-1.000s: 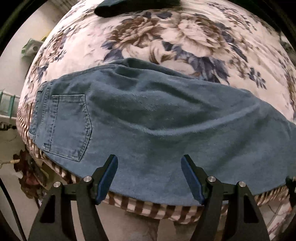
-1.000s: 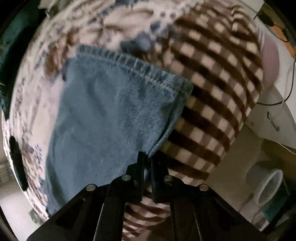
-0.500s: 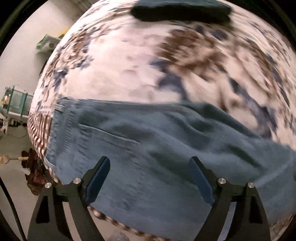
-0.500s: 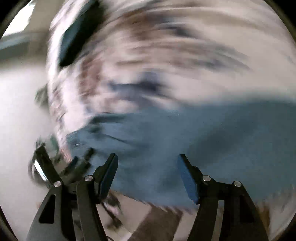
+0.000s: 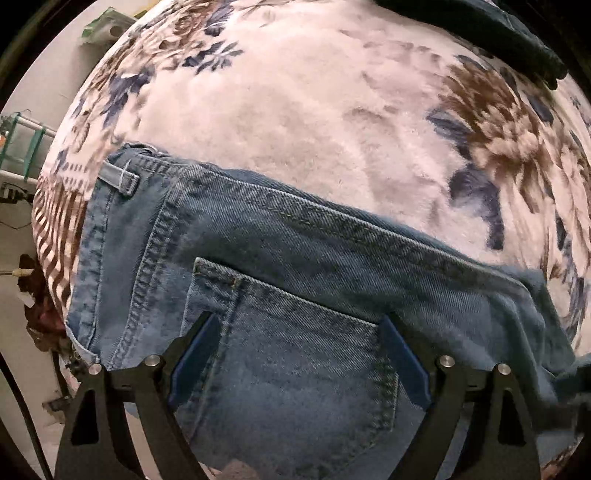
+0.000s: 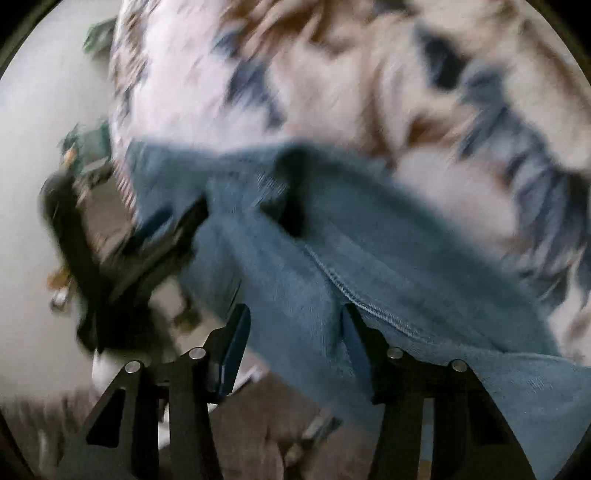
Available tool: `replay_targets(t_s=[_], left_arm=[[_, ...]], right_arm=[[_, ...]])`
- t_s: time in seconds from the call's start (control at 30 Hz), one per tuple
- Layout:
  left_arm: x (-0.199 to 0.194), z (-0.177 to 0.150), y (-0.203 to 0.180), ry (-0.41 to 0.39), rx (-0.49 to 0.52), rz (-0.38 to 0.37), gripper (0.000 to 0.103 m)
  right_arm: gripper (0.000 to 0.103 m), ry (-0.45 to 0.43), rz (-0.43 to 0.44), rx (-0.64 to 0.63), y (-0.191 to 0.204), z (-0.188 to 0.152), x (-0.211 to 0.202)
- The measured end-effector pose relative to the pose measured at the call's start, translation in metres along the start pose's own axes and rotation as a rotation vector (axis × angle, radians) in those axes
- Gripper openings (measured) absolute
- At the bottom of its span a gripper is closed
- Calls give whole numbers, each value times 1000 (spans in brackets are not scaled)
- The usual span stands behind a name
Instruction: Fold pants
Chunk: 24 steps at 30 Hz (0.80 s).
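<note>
Blue denim pants [image 5: 314, 280] lie on a floral blanket [image 5: 314, 110], with the waistband and a belt loop [image 5: 120, 179] at the left. My left gripper [image 5: 299, 343] is open, its fingers spread low over the back pocket [image 5: 295, 354]. In the blurred right wrist view my right gripper [image 6: 295, 332] is open just above the pants [image 6: 369, 258], near a stitched seam [image 6: 354, 295]. The left gripper [image 6: 162, 243] shows there as a dark shape at the left.
A dark garment [image 5: 480, 29] lies at the blanket's far edge. A brown checked cover [image 5: 55, 229] hangs over the bed's left side. Floor and clutter [image 5: 22, 155] lie beyond the left edge.
My right gripper let go of the pant hem, opened and swung left over the pants. My left gripper moved left and down onto the back pocket.
</note>
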<state>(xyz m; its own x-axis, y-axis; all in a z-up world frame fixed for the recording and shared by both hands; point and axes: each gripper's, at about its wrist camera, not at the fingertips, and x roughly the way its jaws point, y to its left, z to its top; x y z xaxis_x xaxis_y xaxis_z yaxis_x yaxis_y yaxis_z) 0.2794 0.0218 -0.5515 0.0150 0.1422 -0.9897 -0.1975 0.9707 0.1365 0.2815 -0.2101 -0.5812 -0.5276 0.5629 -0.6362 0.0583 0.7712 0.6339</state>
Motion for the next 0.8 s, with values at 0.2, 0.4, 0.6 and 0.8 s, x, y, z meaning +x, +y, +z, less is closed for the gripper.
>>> replay_targets(t_s=[0.2, 0.4, 0.6, 0.8], left_arm=[[5, -1, 4, 0, 7, -21, 90], [11, 3, 14, 1, 38, -22, 90], [12, 2, 14, 3, 81, -32, 90], [-16, 7, 24, -9, 46, -85, 90]], right_arm=[[55, -71, -88, -29, 1, 30, 6], [17, -73, 33, -19, 14, 52, 22], [9, -343, -106, 106, -12, 48, -60], [41, -269, -1, 69, 2, 5, -73]])
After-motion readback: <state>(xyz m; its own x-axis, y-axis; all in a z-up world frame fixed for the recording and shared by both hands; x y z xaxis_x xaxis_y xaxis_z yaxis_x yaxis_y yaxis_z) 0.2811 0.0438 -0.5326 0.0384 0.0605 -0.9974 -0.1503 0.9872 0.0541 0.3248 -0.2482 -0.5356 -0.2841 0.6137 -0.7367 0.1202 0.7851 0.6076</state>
